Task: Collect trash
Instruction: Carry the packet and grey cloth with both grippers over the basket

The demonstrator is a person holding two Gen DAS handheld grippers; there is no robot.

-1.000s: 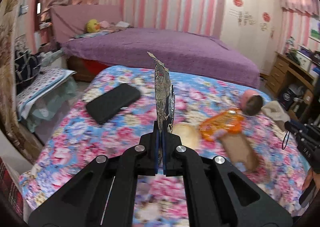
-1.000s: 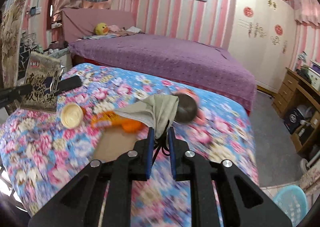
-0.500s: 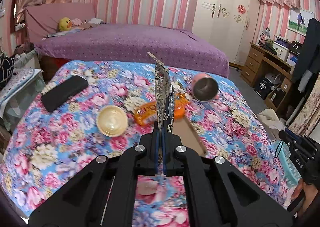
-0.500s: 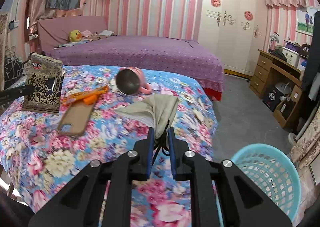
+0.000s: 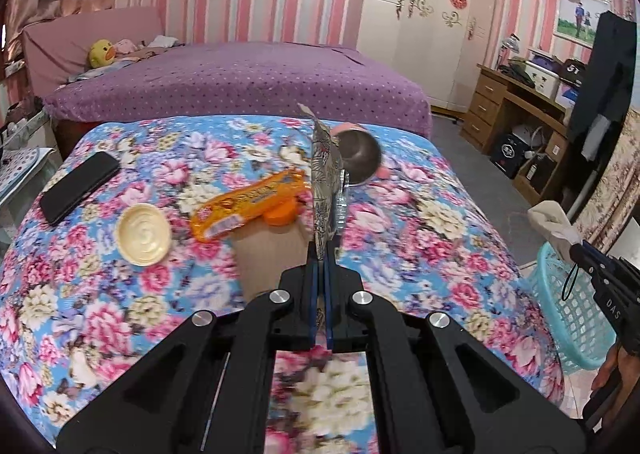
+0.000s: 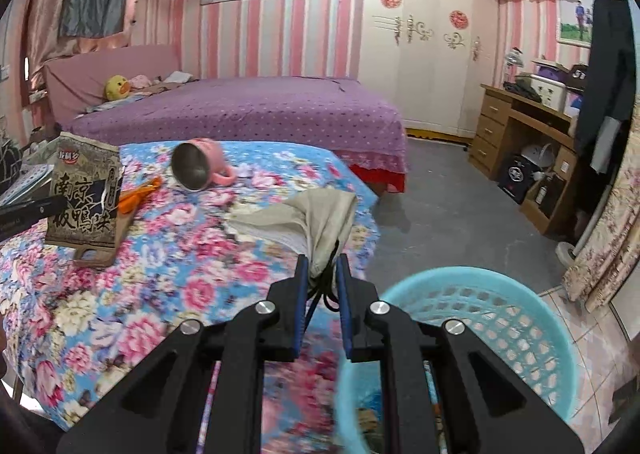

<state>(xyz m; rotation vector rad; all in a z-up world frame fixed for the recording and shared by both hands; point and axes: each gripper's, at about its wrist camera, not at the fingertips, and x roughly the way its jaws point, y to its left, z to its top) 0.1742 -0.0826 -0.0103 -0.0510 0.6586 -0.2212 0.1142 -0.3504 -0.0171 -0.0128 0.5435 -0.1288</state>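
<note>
Both jaws clamped — snack bag (image 5: 326, 189), crumpled cloth (image 6: 320, 219)

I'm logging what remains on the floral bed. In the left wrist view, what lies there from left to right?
black phone → round cream lid → orange wrapper → pink cup

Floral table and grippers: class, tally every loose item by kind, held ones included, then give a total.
Snack packets: 2 (brown packet, orange wrapper)
Cloths: 1 (beige cloth)
Cups: 1 (pink cup)
Lids: 1 (cream lid)
Phones: 1 (black phone)
Cardboard pieces: 1 (cardboard)
Total: 7
</note>
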